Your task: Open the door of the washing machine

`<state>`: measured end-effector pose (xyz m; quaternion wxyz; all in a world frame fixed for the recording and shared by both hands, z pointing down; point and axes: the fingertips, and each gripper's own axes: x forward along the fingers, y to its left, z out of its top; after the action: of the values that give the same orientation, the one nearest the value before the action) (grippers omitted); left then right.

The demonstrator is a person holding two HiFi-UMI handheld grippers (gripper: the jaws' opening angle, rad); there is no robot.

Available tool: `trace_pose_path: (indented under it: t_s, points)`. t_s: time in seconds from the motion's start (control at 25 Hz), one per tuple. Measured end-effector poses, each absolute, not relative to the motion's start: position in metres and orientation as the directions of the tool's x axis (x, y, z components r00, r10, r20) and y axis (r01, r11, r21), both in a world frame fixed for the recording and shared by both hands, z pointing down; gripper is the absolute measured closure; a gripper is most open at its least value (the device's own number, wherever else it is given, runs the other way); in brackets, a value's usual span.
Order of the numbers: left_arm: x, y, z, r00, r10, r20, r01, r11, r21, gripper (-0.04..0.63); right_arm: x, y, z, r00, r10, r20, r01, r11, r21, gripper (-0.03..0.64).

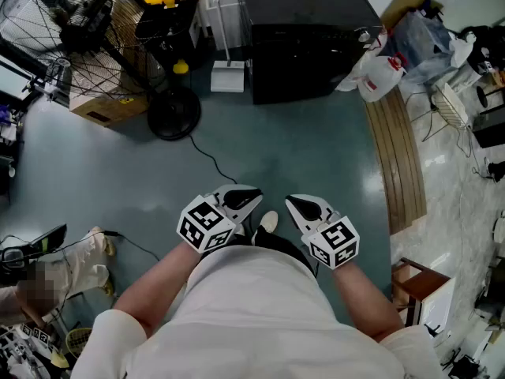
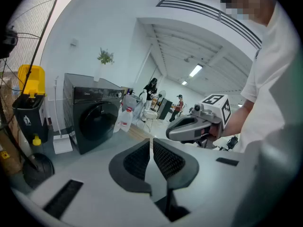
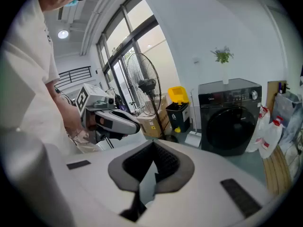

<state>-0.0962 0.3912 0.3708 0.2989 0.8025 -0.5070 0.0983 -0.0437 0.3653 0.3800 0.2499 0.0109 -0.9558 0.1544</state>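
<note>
The black washing machine (image 1: 308,61) stands far ahead across the floor, and its round door (image 2: 97,119) is closed. It also shows in the right gripper view (image 3: 232,115). I hold both grippers close to my body, well short of the machine. My left gripper (image 1: 251,197) is shut with nothing between its jaws, whose pads meet at the tips (image 2: 151,145). My right gripper (image 1: 292,204) is also shut and empty (image 3: 154,150). Each gripper appears in the other's view, side by side, a little apart.
A large standing fan (image 1: 87,30), a cardboard box (image 1: 106,105) and a yellow-lidded bin (image 1: 166,6) stand left of the machine. A white jug (image 1: 379,73) and wooden planks (image 1: 398,156) lie to its right. A cable (image 1: 209,160) runs across the grey floor.
</note>
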Motion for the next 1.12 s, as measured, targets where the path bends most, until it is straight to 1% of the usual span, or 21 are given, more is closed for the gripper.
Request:
trace_pose_path:
  t_s: [0.32,0.52,0.68,0.72,0.76,0.92,1.12]
  points:
    - [-0.092,0.347,0.375,0.406,-0.769,0.494,-0.903,-0.254,0.346,0.561,-0.025,0.319,0.379,-0.886,0.061,0.46,-0.095,0.947,-0.308,0.609]
    - [-0.096,0.319,0.373,0.399,-0.765,0.507,-0.91,-0.261,0.322,0.561,-0.018,0.297,0.385,-0.881,0.05,0.47,-0.111,0.945,-0.307,0.609]
    - [-0.116,0.295,0.382,0.395,-0.759,0.517,-0.913,-0.261,0.315,0.56,-0.025,0.278,0.392,-0.877,0.013,0.481,-0.156,0.938,-0.311,0.605]
    - [-0.122,0.288,0.384,0.397,-0.758,0.518,-0.912,-0.263,0.315,0.56,-0.027,0.273,0.394,-0.876,0.001,0.482,-0.173,0.933,-0.317,0.581]
    - [-0.128,0.279,0.387,0.4,-0.758,0.516,-0.911,-0.265,0.316,0.56,-0.029,0.268,0.396,-0.875,-0.01,0.485,-0.189,0.928,-0.321,0.578]
    - [-0.153,0.243,0.397,0.418,-0.755,0.505,-0.903,-0.288,0.318,0.56,-0.04,0.242,0.404,-0.858,-0.058,0.511,-0.254,0.912,-0.322,0.583]
    - [-0.197,0.192,0.416,0.449,-0.727,0.52,-0.892,-0.333,0.305,0.56,-0.076,0.21,0.398,-0.835,-0.107,0.54,-0.308,0.903,-0.298,0.591]
